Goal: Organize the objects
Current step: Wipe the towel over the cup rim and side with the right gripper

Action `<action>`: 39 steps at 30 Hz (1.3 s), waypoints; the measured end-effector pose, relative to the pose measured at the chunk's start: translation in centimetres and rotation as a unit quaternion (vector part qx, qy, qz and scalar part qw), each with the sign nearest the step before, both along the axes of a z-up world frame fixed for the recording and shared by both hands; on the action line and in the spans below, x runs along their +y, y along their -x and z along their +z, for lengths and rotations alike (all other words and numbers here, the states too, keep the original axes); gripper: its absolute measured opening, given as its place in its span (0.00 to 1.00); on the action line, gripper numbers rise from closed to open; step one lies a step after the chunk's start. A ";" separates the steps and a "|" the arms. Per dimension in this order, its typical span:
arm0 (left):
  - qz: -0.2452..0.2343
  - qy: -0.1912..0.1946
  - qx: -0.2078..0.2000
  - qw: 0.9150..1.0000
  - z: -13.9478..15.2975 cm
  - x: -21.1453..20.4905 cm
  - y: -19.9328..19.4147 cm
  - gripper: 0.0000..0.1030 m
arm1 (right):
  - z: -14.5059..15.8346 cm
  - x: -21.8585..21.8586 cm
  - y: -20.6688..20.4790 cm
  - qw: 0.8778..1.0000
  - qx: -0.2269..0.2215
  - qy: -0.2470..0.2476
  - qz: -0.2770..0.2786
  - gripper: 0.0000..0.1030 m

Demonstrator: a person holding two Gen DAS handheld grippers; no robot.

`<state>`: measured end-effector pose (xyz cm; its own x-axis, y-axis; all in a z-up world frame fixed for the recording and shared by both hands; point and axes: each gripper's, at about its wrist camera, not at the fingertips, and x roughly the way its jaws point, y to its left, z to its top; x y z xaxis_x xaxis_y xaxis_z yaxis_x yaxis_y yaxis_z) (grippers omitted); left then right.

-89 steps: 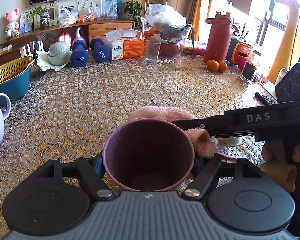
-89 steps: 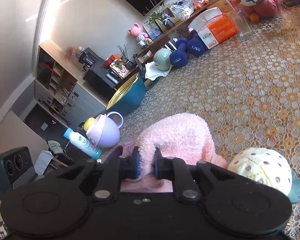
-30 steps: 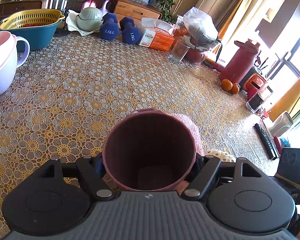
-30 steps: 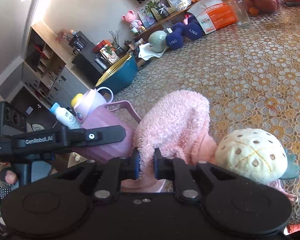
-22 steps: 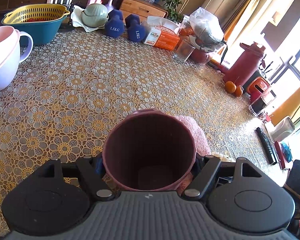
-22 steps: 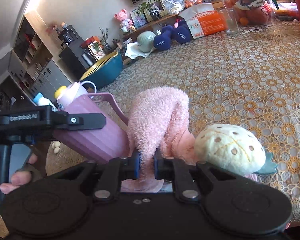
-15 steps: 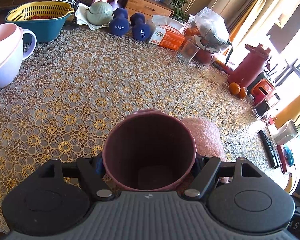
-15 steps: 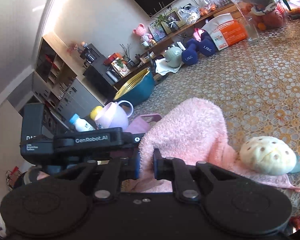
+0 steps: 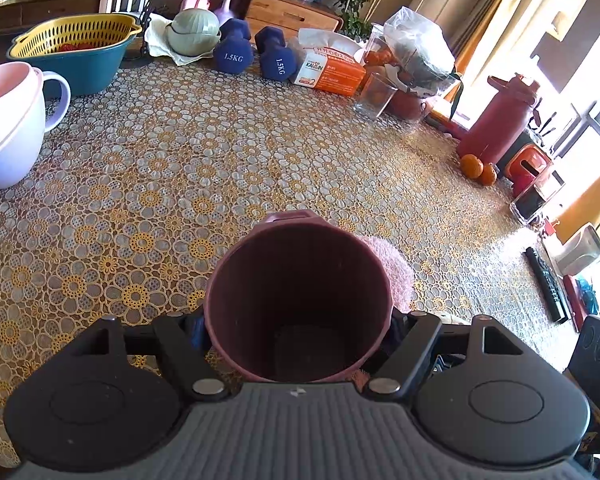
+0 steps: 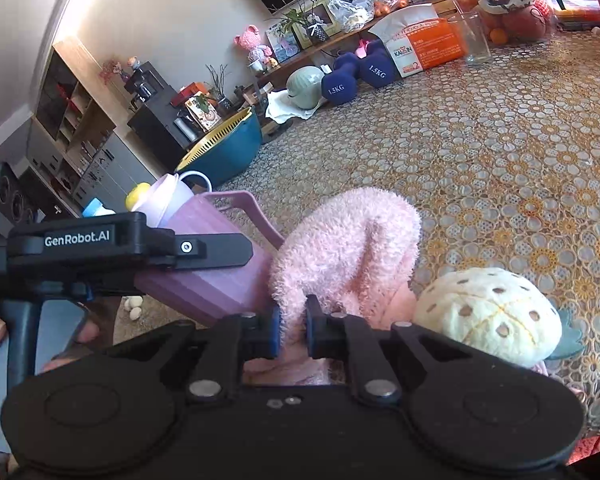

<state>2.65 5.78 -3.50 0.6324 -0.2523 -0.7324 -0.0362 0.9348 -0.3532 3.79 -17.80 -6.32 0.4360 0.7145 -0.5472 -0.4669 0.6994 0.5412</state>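
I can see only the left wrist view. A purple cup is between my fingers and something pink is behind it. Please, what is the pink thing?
Observer: A fluffy pink towel; the right gripper is shut on a fold of it.
Operator: Does the cup have a handle?
Observer: Yes, the purple cup has a handle, on the side facing the towel.
Operator: Is anything else close to the towel?
Observer: A cream strawberry-shaped plush lies against it on the tablecloth.

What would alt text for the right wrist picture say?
The right claw pinches a fluffy pink towel over a lace-covered table; the left claw holds a purple cup tilted beside it, and a cream strawberry plush lies at right.
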 end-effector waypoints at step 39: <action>-0.117 -0.138 -0.107 0.978 -0.4 -3.6 3.0 0.72 | 0.2 -2.0 -4.3 0.985 0.079 -0.154 0.025 0.10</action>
